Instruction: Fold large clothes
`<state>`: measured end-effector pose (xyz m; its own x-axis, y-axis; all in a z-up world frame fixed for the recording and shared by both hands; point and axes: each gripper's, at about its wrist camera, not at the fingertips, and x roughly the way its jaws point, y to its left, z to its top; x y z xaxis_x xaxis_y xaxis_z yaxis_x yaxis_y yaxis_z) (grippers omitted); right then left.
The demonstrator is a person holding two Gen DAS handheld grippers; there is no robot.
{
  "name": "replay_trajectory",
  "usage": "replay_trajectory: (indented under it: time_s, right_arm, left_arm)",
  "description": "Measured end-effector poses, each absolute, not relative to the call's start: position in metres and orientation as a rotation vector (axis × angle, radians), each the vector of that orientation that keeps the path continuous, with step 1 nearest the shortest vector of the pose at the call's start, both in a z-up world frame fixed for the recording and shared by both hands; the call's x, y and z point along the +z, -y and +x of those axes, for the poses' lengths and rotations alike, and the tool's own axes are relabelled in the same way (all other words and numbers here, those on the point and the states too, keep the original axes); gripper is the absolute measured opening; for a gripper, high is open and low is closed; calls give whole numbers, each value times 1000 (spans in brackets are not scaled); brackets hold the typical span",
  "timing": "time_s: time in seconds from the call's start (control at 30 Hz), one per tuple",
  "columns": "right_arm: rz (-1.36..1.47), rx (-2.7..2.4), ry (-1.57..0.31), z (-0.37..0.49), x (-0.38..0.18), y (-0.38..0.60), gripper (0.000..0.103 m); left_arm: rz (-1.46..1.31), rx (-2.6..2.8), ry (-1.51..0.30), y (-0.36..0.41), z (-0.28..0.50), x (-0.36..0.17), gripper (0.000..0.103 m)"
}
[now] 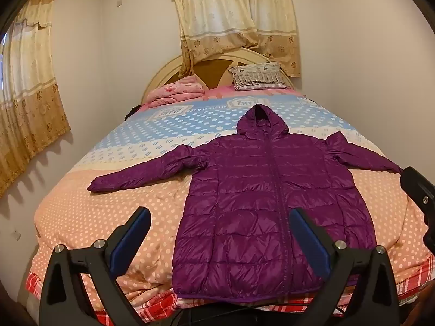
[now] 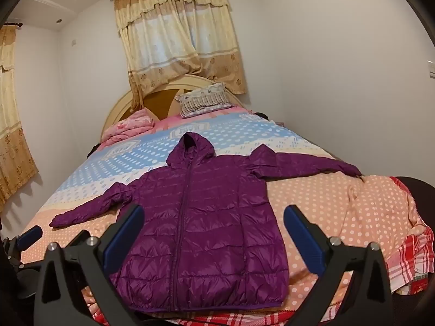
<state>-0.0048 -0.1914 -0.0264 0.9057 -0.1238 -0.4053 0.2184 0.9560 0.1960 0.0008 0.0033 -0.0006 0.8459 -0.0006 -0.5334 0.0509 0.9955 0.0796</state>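
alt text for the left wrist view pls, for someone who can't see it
A purple hooded puffer jacket lies flat and zipped on a polka-dot bedspread, sleeves spread out to both sides. The open left gripper hovers over its hem, holding nothing. A pillow and curtains sit behind.

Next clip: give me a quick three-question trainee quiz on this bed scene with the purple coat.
1. True or false: the purple hooded puffer jacket lies flat on the polka-dot bedspread with both sleeves spread outward.
2. Multiple choice: the left tool and right tool are: A) both open, holding nothing; B) both shut on the hem; C) one shut on a sleeve.
3. Fill in: at the headboard end, beside the striped pillow, lies a folded ____ blanket.

Key: 1 true; 2 A; 3 pink.
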Motion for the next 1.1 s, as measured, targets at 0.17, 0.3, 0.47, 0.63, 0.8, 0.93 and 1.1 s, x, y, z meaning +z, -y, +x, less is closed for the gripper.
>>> replay_trajectory:
  time_s: [0.17, 0.3, 0.47, 0.63, 0.8, 0.93, 1.1]
  right_arm:
    - [246, -180, -403, -5, -26, 192, 103]
    - [243, -184, -408, -6, -26, 192, 103]
    - [240, -177, -413, -4, -35, 194, 103]
    - [241, -182, -420, -1, -34, 191, 103]
    - [251, -181, -423, -2, -28, 194, 103]
    - [251, -181, -422, -2, -28, 195, 103]
    - [251, -182, -423, -2, -29, 195, 103]
  left_arm:
    - [101, -46, -552, -6, 0, 1, 101]
    - [106, -53, -546, 1, -2, -1, 101]
    - [89, -47, -555, -2, -1, -2, 101]
    - [83, -41, -560, -3, 0, -3, 101]
    - [86, -38, -560, -4, 0, -2, 101]
    - [86, -35, -561, -5, 0, -2, 101]
    - [86, -34, -560, -4, -1, -2, 101]
